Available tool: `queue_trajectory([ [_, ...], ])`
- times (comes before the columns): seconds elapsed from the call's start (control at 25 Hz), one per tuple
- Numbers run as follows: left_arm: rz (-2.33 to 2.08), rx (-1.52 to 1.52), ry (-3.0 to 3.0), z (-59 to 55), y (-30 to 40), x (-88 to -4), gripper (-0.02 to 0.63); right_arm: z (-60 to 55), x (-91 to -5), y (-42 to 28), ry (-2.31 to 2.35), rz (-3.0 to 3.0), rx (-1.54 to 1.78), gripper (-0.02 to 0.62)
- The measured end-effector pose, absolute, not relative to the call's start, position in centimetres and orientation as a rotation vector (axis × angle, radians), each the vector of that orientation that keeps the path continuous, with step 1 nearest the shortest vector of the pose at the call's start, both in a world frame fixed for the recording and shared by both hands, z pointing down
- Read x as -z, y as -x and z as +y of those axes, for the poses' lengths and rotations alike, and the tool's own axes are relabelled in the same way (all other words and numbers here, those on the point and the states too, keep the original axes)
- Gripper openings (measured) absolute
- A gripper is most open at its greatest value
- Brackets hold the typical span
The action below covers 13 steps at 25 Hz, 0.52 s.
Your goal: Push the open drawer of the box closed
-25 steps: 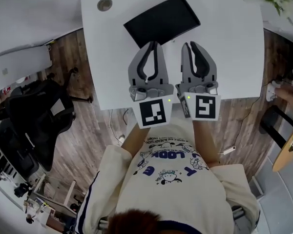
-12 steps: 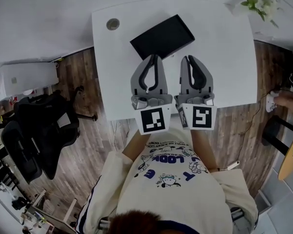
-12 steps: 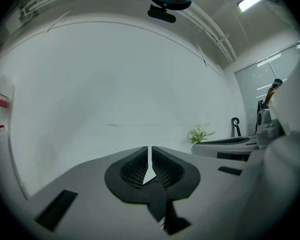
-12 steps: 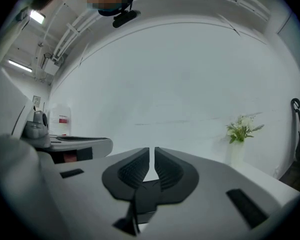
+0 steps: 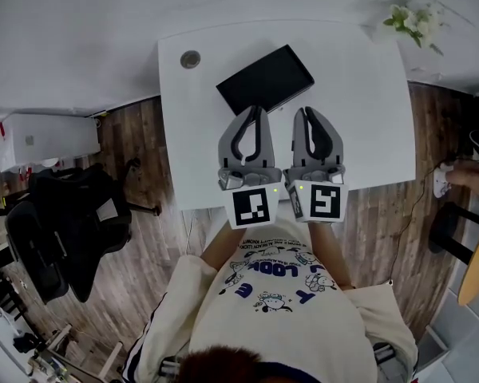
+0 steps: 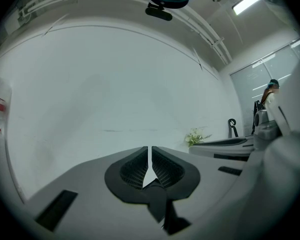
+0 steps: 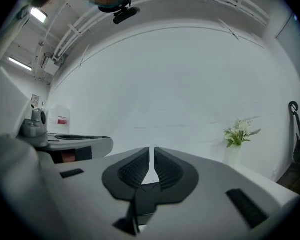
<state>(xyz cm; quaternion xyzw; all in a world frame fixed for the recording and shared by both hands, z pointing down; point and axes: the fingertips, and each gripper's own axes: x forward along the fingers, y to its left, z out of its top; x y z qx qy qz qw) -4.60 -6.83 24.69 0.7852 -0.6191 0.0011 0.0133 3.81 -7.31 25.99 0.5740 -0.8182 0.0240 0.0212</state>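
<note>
As your right gripper (image 5: 306, 112) has just narrowed its fingers on nothing, matching your left gripper (image 5: 254, 110), both hover empty near the flat black rectangular box (image 5: 265, 79): no push looks under way.

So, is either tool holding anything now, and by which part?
Nothing is held. The left tool and right tool are empty; the right one's jaws have just been closing, nothing between them.

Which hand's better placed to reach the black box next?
Left, marginally: in head view the left tongs overlap the black box; the right tongs, empty, jaws just closing, stop short of it.
</note>
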Motion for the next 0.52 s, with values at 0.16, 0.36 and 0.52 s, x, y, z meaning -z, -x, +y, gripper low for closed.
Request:
queue_trajectory([
  [0.16, -1.927, -0.005, -2.454, -6.60, 4.57, -24.46, 0.032, -7.14, -25.65, -3.84, -1.786, -2.536, -0.067, 0.046],
  [0.36, -1.930, -0.006, -2.474, -6.35, 4.43, -24.12, 0.032, -6.99, -25.32, -3.90, -1.795, -2.541, -0.053, 0.046],
  [0.52, -1.931, 0.000, -2.478, -6.16, 4.38, -23.99, 0.032, -6.78, -25.38, -3.82, -1.787, -2.543, -0.053, 0.046],
])
